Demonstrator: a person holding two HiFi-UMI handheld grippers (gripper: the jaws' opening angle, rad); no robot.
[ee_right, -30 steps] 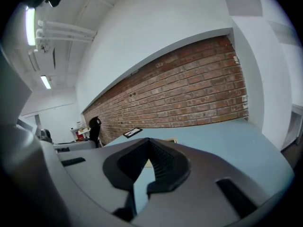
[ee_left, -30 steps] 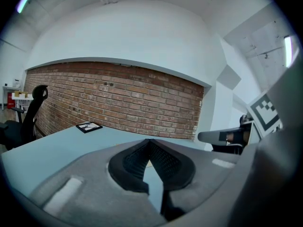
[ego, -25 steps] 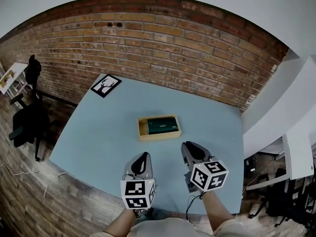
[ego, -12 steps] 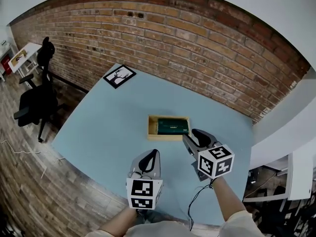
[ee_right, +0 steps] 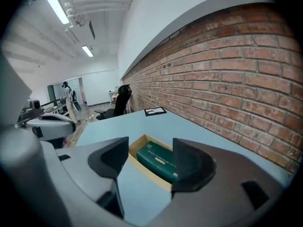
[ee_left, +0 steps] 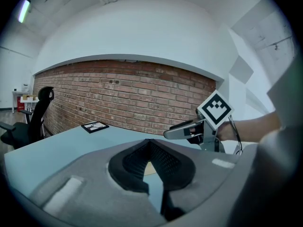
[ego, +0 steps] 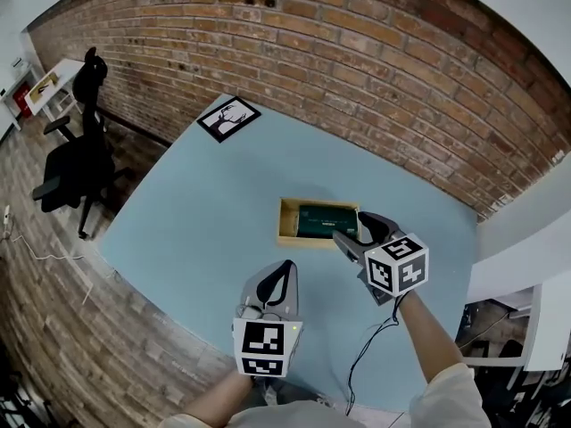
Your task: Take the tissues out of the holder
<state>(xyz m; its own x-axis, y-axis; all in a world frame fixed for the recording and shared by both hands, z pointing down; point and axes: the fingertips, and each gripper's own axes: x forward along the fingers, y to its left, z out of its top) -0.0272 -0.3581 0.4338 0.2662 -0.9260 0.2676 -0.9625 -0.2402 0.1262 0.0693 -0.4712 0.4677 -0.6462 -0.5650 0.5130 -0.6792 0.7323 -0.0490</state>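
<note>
A dark green tissue pack (ego: 325, 220) lies flat in a shallow wooden holder (ego: 287, 223) on the pale blue table (ego: 196, 212). My right gripper (ego: 359, 229) hovers at the holder's right end, its jaws opening with nothing between them. In the right gripper view the tissue pack (ee_right: 158, 160) and the holder's rim (ee_right: 147, 173) show through the gap of the right gripper (ee_right: 150, 156), just ahead. My left gripper (ego: 284, 273) hangs nearer the table's front edge, shut and holding nothing. In the left gripper view the left gripper (ee_left: 150, 143) has its pads meeting, and the right gripper (ee_left: 182, 132) shows beyond.
A black-framed picture (ego: 229, 117) lies at the table's far left corner. A brick wall (ego: 339, 69) runs behind the table. A black office chair (ego: 76, 159) stands on the wooden floor to the left. A cable (ego: 370, 350) trails from the right gripper.
My right gripper has moved forward to the holder's right end and its jaws have spread apart. The left gripper has stayed near the front edge, still shut.
</note>
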